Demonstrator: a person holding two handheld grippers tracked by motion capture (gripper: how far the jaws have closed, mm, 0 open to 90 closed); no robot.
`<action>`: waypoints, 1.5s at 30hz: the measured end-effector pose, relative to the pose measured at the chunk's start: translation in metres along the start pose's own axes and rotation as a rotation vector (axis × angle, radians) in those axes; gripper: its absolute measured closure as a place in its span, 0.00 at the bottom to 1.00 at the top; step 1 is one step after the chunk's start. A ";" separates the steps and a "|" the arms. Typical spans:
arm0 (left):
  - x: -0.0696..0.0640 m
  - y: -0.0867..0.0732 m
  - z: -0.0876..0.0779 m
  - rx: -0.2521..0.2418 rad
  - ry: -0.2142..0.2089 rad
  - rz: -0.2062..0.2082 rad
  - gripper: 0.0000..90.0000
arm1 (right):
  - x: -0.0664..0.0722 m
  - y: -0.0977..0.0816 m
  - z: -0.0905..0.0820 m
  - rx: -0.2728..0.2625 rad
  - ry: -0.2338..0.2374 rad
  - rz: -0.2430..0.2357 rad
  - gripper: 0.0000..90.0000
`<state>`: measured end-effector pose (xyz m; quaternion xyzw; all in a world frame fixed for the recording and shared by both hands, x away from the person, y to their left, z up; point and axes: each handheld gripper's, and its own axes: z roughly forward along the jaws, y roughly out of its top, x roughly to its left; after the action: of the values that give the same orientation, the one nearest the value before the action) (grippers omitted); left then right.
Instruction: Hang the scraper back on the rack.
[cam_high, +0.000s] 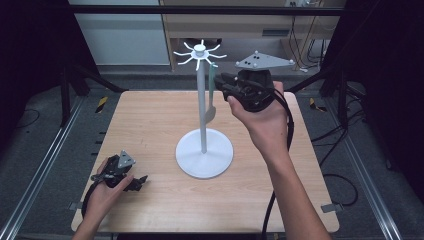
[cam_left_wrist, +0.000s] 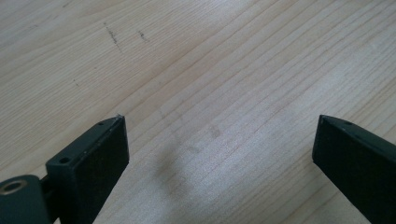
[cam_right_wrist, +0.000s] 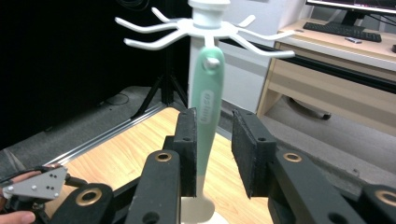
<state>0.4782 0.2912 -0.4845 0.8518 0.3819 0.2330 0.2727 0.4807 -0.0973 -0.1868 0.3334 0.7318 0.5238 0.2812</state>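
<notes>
A green-handled utensil (cam_right_wrist: 205, 116) hangs from a hook of the white stand (cam_right_wrist: 205, 21). The right gripper (cam_right_wrist: 215, 135) has its jaws on either side of the handle, the left pad against it and a gap at the right. Below lies the wooden table (cam_right_wrist: 121, 154).

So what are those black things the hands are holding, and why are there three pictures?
A person sits at a wooden table and holds a grabbing tool in each hand. One picture looks down from above. The other two come from small cameras that ride on the tools, so you see black jaws poking up from the bottom.

On the table stands a white stand with hooks on top. A green-handled utensil hangs from one hook.

The right tool is up by that handle. Its jaws sit on both sides of the handle, with a gap on one side, so it isn't squeezing it.

The left tool rests low near the table's edge, jaws wide open, holding nothing.
</notes>
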 end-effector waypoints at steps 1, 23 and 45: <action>0.000 0.000 0.000 0.001 0.000 0.001 0.04 | -0.001 -0.001 0.000 0.002 -0.002 -0.001 0.80; -0.001 0.000 0.000 0.003 0.001 0.006 0.04 | -0.019 -0.032 -0.006 0.063 -0.058 0.030 0.78; -0.002 0.000 0.001 0.007 -0.003 0.007 0.04 | -0.032 -0.060 -0.009 0.096 -0.104 0.066 0.67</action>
<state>0.4779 0.2894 -0.4854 0.8544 0.3792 0.2313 0.2695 0.4819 -0.1415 -0.2390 0.3972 0.7291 0.4790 0.2849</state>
